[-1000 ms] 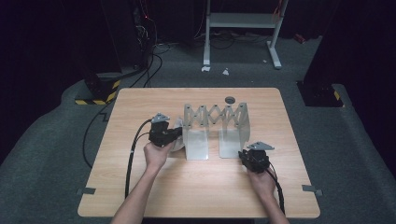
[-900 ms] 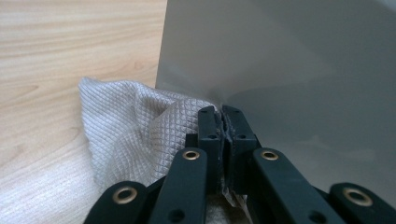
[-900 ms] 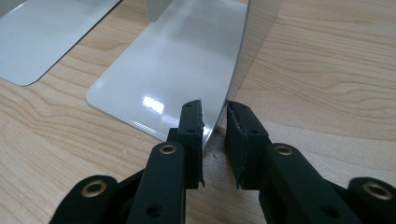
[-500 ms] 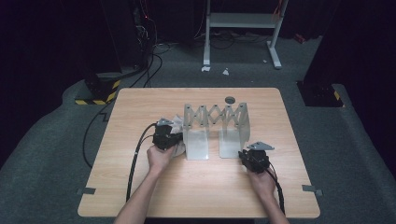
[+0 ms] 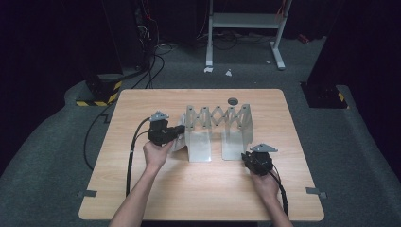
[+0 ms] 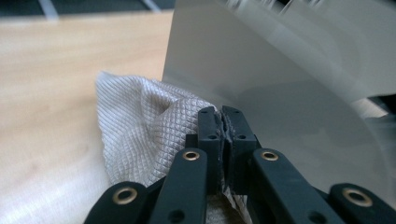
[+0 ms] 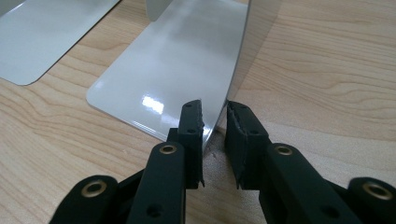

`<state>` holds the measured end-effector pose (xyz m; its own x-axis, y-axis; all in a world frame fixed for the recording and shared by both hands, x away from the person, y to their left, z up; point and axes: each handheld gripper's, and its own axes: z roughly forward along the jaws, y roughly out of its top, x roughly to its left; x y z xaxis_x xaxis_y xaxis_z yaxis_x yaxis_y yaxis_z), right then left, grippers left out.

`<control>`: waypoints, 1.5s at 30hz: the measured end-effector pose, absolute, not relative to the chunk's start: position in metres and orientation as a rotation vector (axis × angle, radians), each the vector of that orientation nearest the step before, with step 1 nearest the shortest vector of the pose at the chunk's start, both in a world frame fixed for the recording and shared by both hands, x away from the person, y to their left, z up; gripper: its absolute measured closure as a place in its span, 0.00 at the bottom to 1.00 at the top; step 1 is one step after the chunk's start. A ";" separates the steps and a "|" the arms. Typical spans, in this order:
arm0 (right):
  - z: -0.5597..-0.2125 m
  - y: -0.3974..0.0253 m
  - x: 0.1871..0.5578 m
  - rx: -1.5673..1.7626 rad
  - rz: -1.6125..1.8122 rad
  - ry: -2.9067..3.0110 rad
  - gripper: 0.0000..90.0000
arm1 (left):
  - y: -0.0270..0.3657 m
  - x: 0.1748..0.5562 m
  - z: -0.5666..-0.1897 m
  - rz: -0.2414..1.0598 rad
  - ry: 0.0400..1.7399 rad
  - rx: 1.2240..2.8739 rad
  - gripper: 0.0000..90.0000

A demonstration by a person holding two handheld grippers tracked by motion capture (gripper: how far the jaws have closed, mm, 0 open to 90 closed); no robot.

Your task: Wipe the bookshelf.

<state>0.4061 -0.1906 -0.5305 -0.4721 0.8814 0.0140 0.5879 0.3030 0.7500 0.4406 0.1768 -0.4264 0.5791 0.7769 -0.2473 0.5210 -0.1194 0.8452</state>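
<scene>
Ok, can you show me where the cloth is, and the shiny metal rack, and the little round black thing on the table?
cloth [image 6: 140, 126], left gripper view, on its crumpled middle.
metal rack [image 5: 218, 116], high view, on its zigzag lattice.
round black thing [image 5: 232, 100], high view, on its centre.

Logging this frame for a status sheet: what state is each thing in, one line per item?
Left gripper: shut on the cloth.
Cloth: crumpled, pressed against the rack's left panel.
Right gripper: open, jaws either side of the right panel's edge.
Expanding rack: standing upright on the table, lattice partly stretched.
Right panel: upright, glossy.
Black disc: lying flat behind the rack, untouched.
</scene>
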 end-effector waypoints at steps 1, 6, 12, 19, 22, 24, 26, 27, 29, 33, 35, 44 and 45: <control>-0.530 -0.191 0.406 1.312 0.993 2.174 0.85 | 0.177 0.440 -0.421 0.322 1.051 1.783 0.96; -0.530 -0.191 0.406 1.311 0.992 2.175 0.85 | 0.179 0.437 -0.400 0.348 1.011 1.749 0.96; -0.530 -0.191 0.406 1.313 0.994 2.175 0.85 | 0.180 0.438 -0.388 0.355 0.992 1.728 0.96; -0.530 -0.191 0.406 1.314 0.995 2.175 0.85 | 0.180 0.452 -0.393 0.338 1.027 1.712 0.96; -0.530 -0.191 0.406 1.314 0.995 2.175 0.85 | 0.180 0.456 -0.396 0.338 1.040 1.720 0.96; -0.530 -0.191 0.406 1.314 0.995 2.175 0.85 | 0.179 0.458 -0.398 0.337 1.047 1.725 0.96; -0.530 -0.191 0.406 1.314 0.995 2.175 0.85 | 0.178 0.459 -0.400 0.343 1.050 1.735 0.96; -0.530 -0.191 0.406 1.314 0.995 2.175 0.85 | 0.177 0.459 -0.401 0.342 1.053 1.737 0.96; -0.530 -0.191 0.406 1.313 0.995 2.175 0.85 | 0.176 0.460 -0.403 0.346 1.052 1.749 0.96; -0.530 -0.191 0.406 1.314 0.995 2.175 0.85 | 0.175 0.461 -0.407 0.343 1.058 1.755 0.96; -0.530 -0.191 0.406 1.313 0.995 2.175 0.85 | 0.175 0.462 -0.411 0.335 1.065 1.764 0.96; -0.530 -0.191 0.406 1.314 0.996 2.176 0.85 | 0.174 0.467 -0.434 0.296 1.113 1.770 0.96; -0.530 -0.191 0.406 1.314 0.995 2.176 0.85 | 0.174 0.467 -0.436 0.292 1.117 1.769 0.96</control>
<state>0.4062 -0.1910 -0.5305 -0.4723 0.8813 0.0170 0.5891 0.3012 0.7498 0.4674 0.1742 -0.4358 0.5474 0.7896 -0.2774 0.5524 -0.0919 0.8285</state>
